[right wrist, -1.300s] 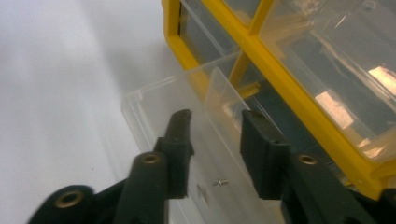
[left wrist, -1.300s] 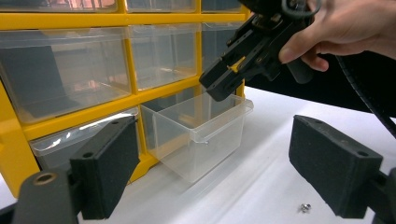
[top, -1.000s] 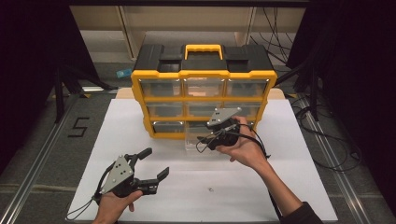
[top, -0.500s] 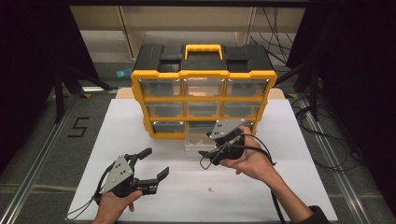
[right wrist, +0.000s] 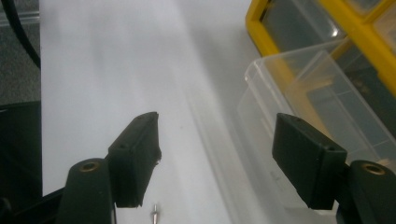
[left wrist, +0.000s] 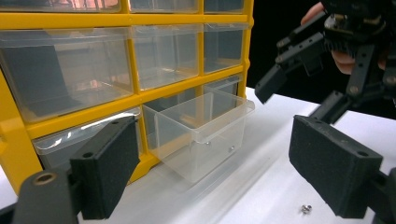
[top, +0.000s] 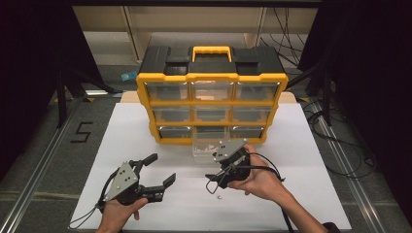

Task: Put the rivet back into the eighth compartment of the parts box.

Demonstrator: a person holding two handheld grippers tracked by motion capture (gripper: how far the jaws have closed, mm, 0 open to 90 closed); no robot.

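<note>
A yellow organizer (top: 211, 80) with clear drawers stands at the back of the white table. Its bottom middle drawer (top: 208, 148) is pulled out, and in the left gripper view this drawer (left wrist: 201, 135) has tiny metal pieces on its floor. A small metal screw (top: 218, 197) lies on the table in front of it. My right gripper (top: 212, 183) hovers just above the screw, pointing down and left. Its jaws have just been opening, with nothing between them. The screw (right wrist: 154, 214) sits under its left pad. My left gripper (top: 163, 168) rests open at the front left.
The white board (top: 301, 194) covers the table, with grey floor and metal rails on both sides. Cables (top: 340, 160) trail on the floor at the right. The other organizer drawers are pushed in. The right gripper (left wrist: 299, 95) shows at the upper right of the left gripper view.
My right gripper came away from the pulled-out drawer toward the table's front and a little lower, and its jaws spread wider. A small screw now lies on the table. The left gripper stayed still.
</note>
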